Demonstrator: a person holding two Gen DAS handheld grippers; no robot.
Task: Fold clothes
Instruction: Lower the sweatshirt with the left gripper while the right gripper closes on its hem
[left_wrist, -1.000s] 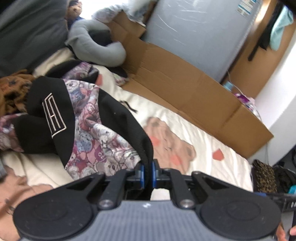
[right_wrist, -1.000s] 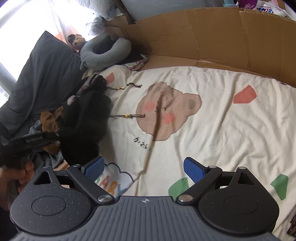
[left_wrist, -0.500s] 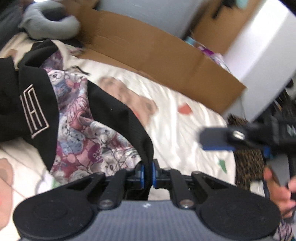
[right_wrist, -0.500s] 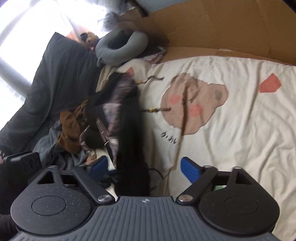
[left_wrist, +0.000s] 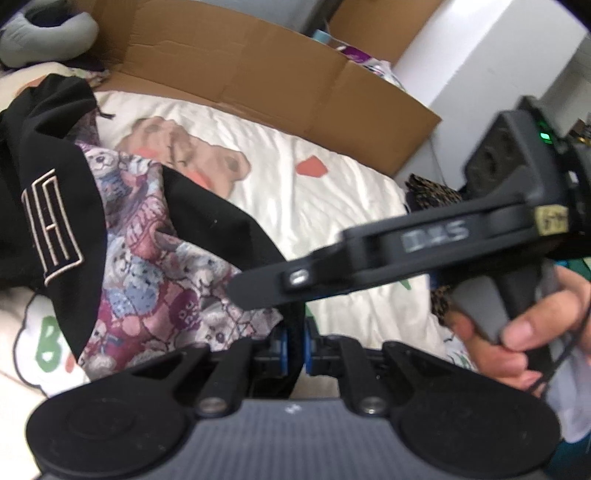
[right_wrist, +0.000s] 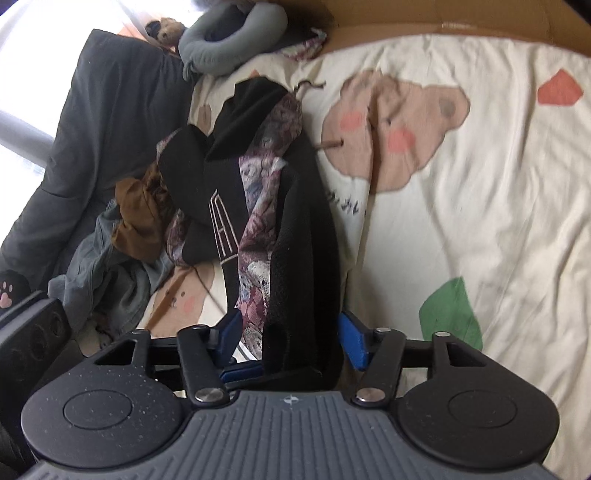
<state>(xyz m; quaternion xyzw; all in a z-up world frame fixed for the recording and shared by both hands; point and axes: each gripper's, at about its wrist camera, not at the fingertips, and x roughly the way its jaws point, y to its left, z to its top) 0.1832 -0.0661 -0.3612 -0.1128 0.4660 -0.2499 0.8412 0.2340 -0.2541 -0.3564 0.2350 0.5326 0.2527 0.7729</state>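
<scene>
Both grippers met at the black garment's hem: left gripper clamped it, while the right gripper, jaws just closing around it, should bite squarely beside.

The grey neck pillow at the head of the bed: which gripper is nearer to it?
Hard to say. Both the left gripper and the right gripper are at the near edge of the black garment, far from the grey neck pillow.

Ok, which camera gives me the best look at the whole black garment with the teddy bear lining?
The right wrist view. There the black garment runs its full length up the bedsheet, from between the right gripper's fingers. The left wrist view shows only a close-up part, crossed by the right gripper.
</scene>
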